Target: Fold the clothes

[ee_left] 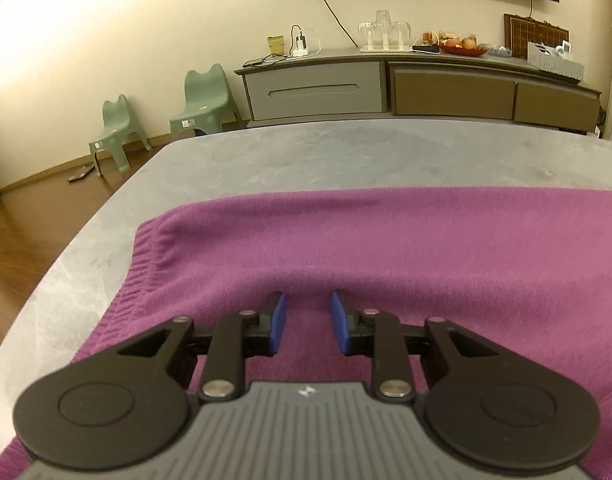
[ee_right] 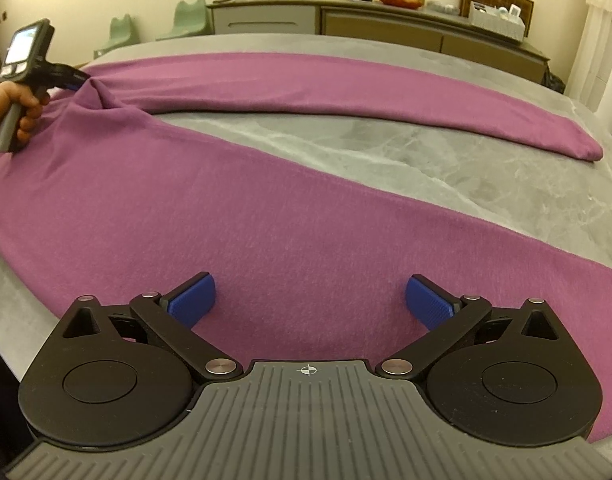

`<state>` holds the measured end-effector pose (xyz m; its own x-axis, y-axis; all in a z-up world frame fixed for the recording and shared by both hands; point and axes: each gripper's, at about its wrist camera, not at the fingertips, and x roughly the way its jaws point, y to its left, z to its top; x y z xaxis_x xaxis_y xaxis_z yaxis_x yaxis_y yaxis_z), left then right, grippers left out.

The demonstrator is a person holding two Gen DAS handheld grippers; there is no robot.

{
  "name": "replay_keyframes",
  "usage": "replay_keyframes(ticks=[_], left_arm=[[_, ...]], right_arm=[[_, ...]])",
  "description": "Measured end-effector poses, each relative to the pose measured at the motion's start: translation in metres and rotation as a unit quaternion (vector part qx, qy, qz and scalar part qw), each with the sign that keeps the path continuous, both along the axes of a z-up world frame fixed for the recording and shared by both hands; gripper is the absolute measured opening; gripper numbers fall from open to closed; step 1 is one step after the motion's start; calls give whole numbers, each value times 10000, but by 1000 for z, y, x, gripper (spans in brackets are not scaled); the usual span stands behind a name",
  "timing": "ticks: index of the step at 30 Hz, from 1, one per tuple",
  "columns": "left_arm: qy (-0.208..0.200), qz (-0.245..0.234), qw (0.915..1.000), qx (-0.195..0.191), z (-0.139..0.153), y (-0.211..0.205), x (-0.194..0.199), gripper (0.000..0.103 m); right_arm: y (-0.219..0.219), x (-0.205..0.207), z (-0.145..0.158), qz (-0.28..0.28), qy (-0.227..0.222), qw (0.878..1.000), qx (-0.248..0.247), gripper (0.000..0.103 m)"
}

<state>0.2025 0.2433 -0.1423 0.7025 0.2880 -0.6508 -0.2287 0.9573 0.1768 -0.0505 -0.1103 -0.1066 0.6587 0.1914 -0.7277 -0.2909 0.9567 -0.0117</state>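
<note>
A purple knit garment (ee_right: pixel 234 200) is spread over a grey marbled counter (ee_right: pixel 445 160), the ribbed hem (ee_left: pixel 134 272) being seen to the left of the left claw (ee_left: pixel 307 312) in the left wrist view. The left claw is held low over the fabric with its blue pads (ee_left: pixel 280 320) parted by a narrow gap; a low ridge of cloth is raised just ahead of them, and whether any fabric is pinched cannot be told. In the right wrist view the same claw (ee_right: pixel 72 80) is seen far ahead and to the left of the right claw (ee_right: pixel 309 296), gripped by a hand (ee_right: pixel 10 116), with the cloth gathered into a peak at its tip. The right claw is spread wide above the near part of the garment, nothing being held between its pads (ee_right: pixel 194 300). A long section of the garment (ee_right: pixel 385 92) is laid across the counter far ahead, bare counter being exposed between it and the near part. Beyond the counter, a low cabinet (ee_left: pixel 385 84) and two green stools (ee_left: pixel 202 100) are visible.
</note>
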Motion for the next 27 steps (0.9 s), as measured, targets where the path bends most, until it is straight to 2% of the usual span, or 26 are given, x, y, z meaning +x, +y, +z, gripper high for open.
replay_keyframes(ticks=[2, 5, 8, 9, 12, 15, 17, 22, 27], left_arm=[[9, 3, 10000, -38, 1, 1, -1, 26], [62, 85, 9993, -364, 6, 13, -8, 27], [6, 185, 9970, -752, 14, 29, -34, 27], [-4, 228, 9962, -835, 16, 35, -45, 27], [63, 416, 9954, -863, 17, 53, -81, 26], [227, 632, 9940, -867, 11, 71, -113, 27], [217, 711, 9935, -865, 12, 79, -125, 27], [209, 750, 9935, -833, 17, 88, -134, 22], [142, 713, 9938, -845, 15, 94, -139, 19]], right_arm=[[0, 0, 0, -4, 8, 10000, -3, 102], [0, 1, 1, -4, 60, 10000, -21, 102], [-8, 3, 11, -262, 52, 9996, 39, 91], [-16, 2, 16, -406, -26, 9991, 109, 91], [-35, 6, 21, -713, -148, 9973, -55, 92], [-49, 20, 13, -1059, 54, 9937, -355, 91], [-53, 26, 6, -1117, 164, 9931, -317, 95], [-64, 38, 2, -1134, 206, 9933, -102, 101], [-72, 51, 0, -1164, 142, 9931, -74, 102]])
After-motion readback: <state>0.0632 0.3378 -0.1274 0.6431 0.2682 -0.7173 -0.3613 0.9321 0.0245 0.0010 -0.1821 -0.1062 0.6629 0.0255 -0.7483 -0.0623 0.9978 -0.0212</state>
